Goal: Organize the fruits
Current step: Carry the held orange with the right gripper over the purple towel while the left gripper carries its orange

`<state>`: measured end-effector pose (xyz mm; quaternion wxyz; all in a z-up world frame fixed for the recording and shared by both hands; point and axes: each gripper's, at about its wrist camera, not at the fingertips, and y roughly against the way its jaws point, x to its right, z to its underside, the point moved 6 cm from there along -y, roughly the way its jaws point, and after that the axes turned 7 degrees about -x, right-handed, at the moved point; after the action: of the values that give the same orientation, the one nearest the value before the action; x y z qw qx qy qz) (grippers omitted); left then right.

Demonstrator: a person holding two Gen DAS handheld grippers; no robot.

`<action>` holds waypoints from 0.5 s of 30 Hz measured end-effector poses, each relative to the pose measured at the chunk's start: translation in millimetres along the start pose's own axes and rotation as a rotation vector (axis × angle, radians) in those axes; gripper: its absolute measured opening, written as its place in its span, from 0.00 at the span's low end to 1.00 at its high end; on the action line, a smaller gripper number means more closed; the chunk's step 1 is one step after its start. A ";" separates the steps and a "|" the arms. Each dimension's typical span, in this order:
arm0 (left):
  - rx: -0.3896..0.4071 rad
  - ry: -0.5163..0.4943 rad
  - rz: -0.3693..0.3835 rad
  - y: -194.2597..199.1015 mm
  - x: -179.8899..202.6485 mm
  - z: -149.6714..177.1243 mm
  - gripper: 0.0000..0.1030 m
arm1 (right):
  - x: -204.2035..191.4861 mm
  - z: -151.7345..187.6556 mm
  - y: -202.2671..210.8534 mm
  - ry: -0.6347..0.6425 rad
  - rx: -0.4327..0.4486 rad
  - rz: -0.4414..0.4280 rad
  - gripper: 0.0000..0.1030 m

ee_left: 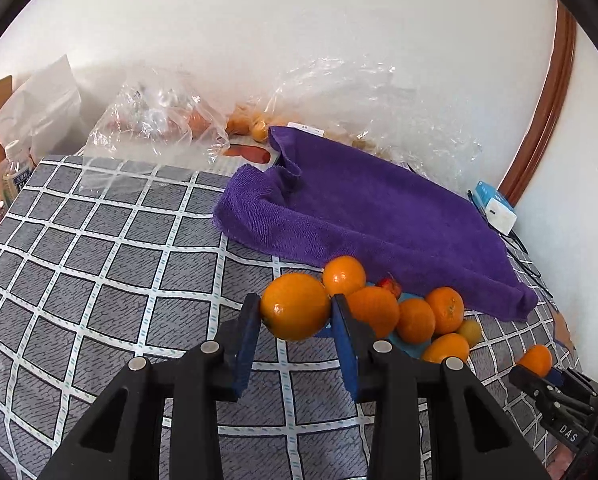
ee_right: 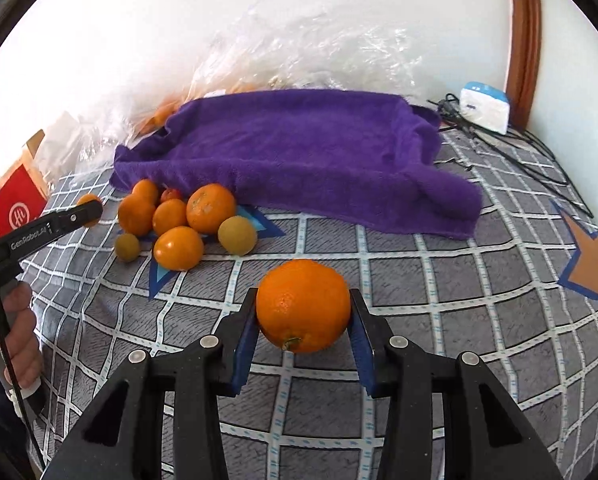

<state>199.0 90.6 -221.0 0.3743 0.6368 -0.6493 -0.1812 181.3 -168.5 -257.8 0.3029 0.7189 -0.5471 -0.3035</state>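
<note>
Left claw (ee_left: 295, 312): clamped on a small orange (ee_left: 295, 306), held at 9 o'clock of the fruit pile (ee_left: 415, 316) on the checked tabletop (ee_left: 99, 260). Right claw (ee_right: 303, 316): clamped on a large orange (ee_right: 303, 306), at 5 o'clock of the pile. Purple towel (ee_right: 299, 152): lies at 12 o'clock, just behind the fruit.
</note>
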 end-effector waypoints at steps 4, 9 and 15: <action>-0.006 -0.004 0.021 1.2 4.8 -2.6 0.33 | 8.6 -5.6 5.2 -0.044 0.010 0.000 0.41; -0.026 -0.004 0.039 12.9 10.5 -10.4 0.33 | 15.2 -20.2 12.3 -0.071 0.026 0.019 0.41; -0.014 -0.032 0.037 31.1 19.7 -38.7 0.33 | 19.0 -44.5 19.0 -0.100 0.055 0.021 0.41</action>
<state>207.0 84.8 -168.5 0.3715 0.6190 -0.6656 -0.1891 208.1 -186.5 -217.0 0.2584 0.7053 -0.5771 -0.3206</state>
